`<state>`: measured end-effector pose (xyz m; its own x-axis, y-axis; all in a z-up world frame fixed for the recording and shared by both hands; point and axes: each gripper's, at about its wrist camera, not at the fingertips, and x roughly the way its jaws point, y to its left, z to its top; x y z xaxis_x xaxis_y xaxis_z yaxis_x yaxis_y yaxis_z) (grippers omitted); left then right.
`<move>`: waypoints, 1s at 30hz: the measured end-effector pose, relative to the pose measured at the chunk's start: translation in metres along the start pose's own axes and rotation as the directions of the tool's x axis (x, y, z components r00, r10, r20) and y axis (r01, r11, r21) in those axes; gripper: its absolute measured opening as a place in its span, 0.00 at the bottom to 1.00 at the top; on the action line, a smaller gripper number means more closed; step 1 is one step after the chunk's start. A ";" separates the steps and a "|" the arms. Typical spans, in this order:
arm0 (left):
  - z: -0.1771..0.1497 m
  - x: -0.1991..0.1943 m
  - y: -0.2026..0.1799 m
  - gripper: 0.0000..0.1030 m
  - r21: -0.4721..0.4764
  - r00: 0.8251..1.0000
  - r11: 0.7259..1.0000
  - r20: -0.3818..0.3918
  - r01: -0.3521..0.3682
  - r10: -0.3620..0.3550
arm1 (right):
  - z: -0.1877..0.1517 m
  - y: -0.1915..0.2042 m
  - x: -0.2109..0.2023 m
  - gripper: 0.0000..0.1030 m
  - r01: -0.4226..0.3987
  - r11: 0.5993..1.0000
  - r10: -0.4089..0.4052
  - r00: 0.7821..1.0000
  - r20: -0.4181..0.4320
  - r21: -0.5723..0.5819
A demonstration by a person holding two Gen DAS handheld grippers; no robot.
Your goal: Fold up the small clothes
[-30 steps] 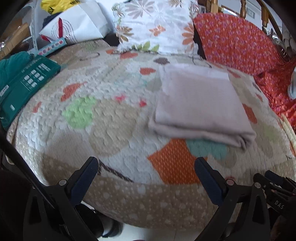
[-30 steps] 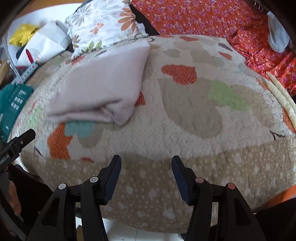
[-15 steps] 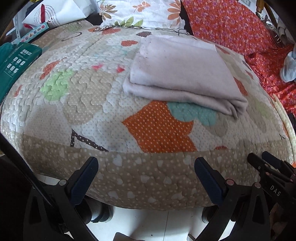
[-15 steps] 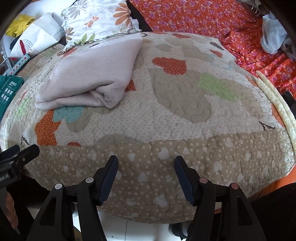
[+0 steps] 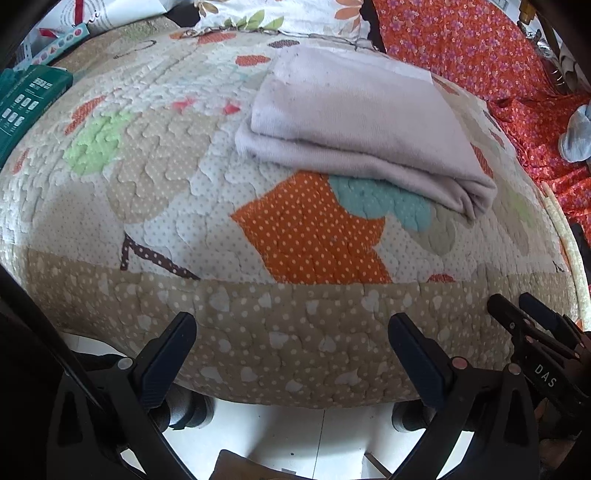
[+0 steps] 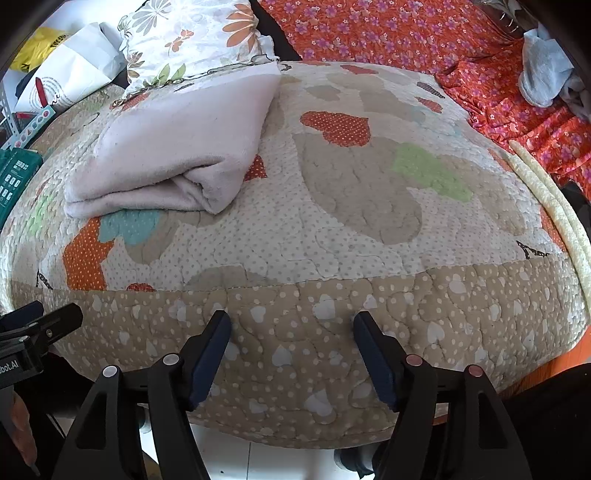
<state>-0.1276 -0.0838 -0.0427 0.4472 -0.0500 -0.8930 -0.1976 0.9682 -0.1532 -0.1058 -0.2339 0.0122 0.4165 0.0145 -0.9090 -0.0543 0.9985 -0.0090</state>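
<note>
A pale pink garment lies folded into a flat rectangle on the quilted patchwork cover. It also shows in the right wrist view, at the left of the cover. My left gripper is open and empty, in front of the cover's near edge. My right gripper is open and empty, also at the near edge, to the right of the garment. Both hang over the floor and are well short of the garment.
A floral pillow and an orange flowered sheet lie behind the cover. A grey cloth lies on the sheet at far right. A green box sits at the left edge. White floor shows below.
Both grippers have drawn back from the cover towards its near edge, so the floor now shows beneath them. The folded garment has not moved. Both grippers stay open.
</note>
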 end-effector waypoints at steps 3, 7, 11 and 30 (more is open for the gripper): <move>-0.002 0.003 -0.002 1.00 0.011 1.000 1.000 -0.017 0.010 -0.009 | 0.000 0.000 0.000 0.73 0.003 1.000 -0.003 1.000 -0.003 0.000; -0.005 0.004 -0.006 1.00 0.027 0.999 0.999 -0.030 0.022 -0.021 | -0.001 -0.002 0.001 0.73 0.011 1.000 -0.011 1.000 -0.005 0.005; -0.005 0.004 -0.010 1.00 0.043 0.999 0.998 -0.029 0.046 -0.045 | 0.000 -0.005 0.000 0.74 0.019 1.000 -0.019 1.000 -0.005 0.014; 0.055 -0.010 -0.019 1.00 0.188 0.995 0.979 0.031 0.084 -0.091 | 0.005 -0.028 -0.005 0.74 0.055 0.991 -0.057 0.998 0.010 0.119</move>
<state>-0.0803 -0.0887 -0.0080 0.4901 -0.1303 -0.8619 0.0078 0.9894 -0.1451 -0.1015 -0.2617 0.0188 0.4281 -0.0420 -0.9027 0.0770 0.9970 -0.0099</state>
